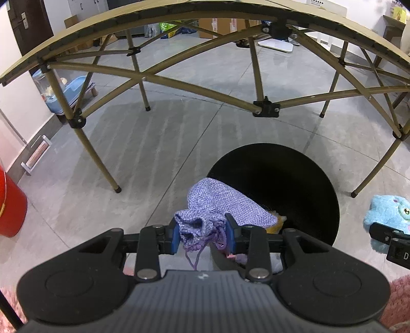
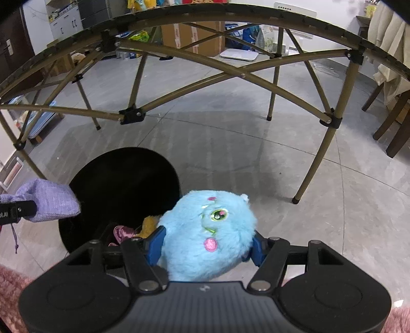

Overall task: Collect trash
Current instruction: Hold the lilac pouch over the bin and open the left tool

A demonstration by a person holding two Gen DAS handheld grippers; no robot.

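- Left wrist view: the left gripper (image 1: 203,234) has its jaws clenched on the bunched neck of a purple pouch (image 1: 225,207).
- The pouch sticks out past the blue pads (image 1: 175,237) and hangs over the near rim of a black bin (image 1: 276,179).
- A thin purple string (image 1: 193,258) dangles from the pouch, down between the jaws.
- The bin stands on the grey floor (image 1: 143,153), and its mouth is wide and dark.
- Something yellow (image 1: 275,225) and something pink (image 1: 234,257) peek out inside the bin, close to the jaws. I cannot tell what they are.
- A folding table (image 1: 194,15) with tan legs stands over the floor behind the bin.
- A red tub (image 1: 10,205) sits at the left edge.
- At the right edge, a blue toy (image 1: 387,217) shows, with part of the right gripper (image 1: 389,239) on it.

- Right wrist view: the right gripper (image 2: 206,247) has its jaws squeezing the blue toy (image 2: 207,230), one blue pad (image 2: 156,243) on each side.
- The toy is round and fluffy, with a green eye and pink spots. It is held just beside the bin (image 2: 123,184), to the right of the rim.
- Inside the bin, near the jaws, lie a shiny pink thing (image 2: 124,233) and a yellow thing (image 2: 148,225).
- At the left edge, the pouch (image 2: 48,199) pokes out over the bin, gripped by the left gripper (image 2: 18,210).
- The table (image 2: 230,10) arches across the top, and a brown chair (image 2: 392,123) stands at the right.
- A fuzzy pink sleeve (image 2: 10,289) shows in the bottom corner.
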